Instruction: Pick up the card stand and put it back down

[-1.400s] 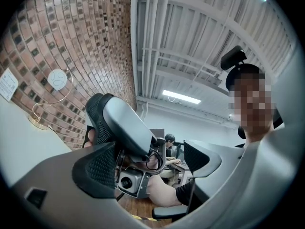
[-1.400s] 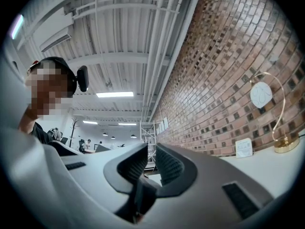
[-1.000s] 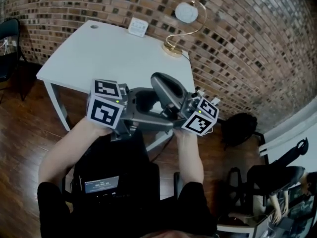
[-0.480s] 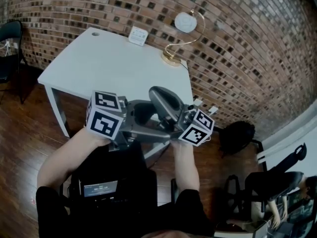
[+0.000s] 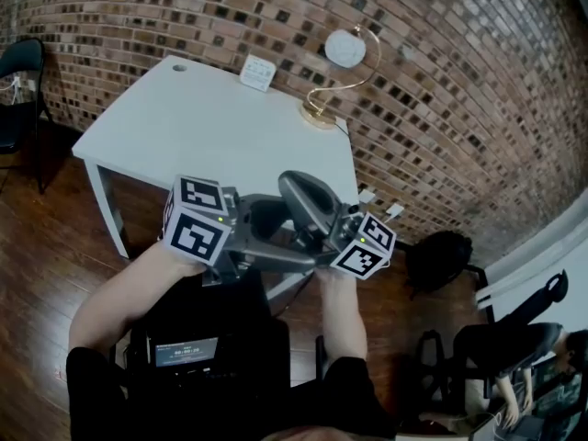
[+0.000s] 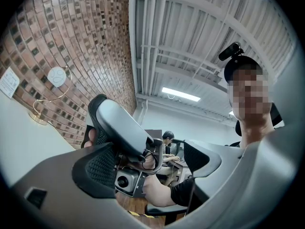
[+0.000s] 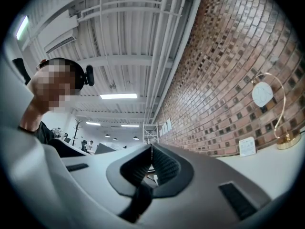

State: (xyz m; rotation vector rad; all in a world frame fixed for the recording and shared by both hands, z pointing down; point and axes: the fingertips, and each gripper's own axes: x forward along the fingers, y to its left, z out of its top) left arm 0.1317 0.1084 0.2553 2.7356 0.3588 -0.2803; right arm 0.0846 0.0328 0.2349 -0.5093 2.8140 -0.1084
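The card stand (image 5: 345, 49) is a gold wire loop holding a round white card; it stands at the far right of the white table (image 5: 202, 118), near the brick wall. It also shows in the left gripper view (image 6: 57, 75) and the right gripper view (image 7: 262, 94). Both grippers hover in front of the table's near edge, facing each other and far from the stand. My left gripper (image 5: 294, 237) (image 6: 145, 163) is open, with the right gripper's jaws seen through its gap. My right gripper (image 5: 292, 184) (image 7: 151, 160) has just closed, pads together, nothing between them.
A small white printed card (image 5: 256, 72) leans at the table's far edge. A black chair (image 5: 18, 81) stands at the left on the wooden floor, and more black chairs (image 5: 441, 246) at the right. The brick wall runs behind the table.
Both grippers stay close together in front of the table and sit slightly lower in the head view. The card stand and table have not moved.
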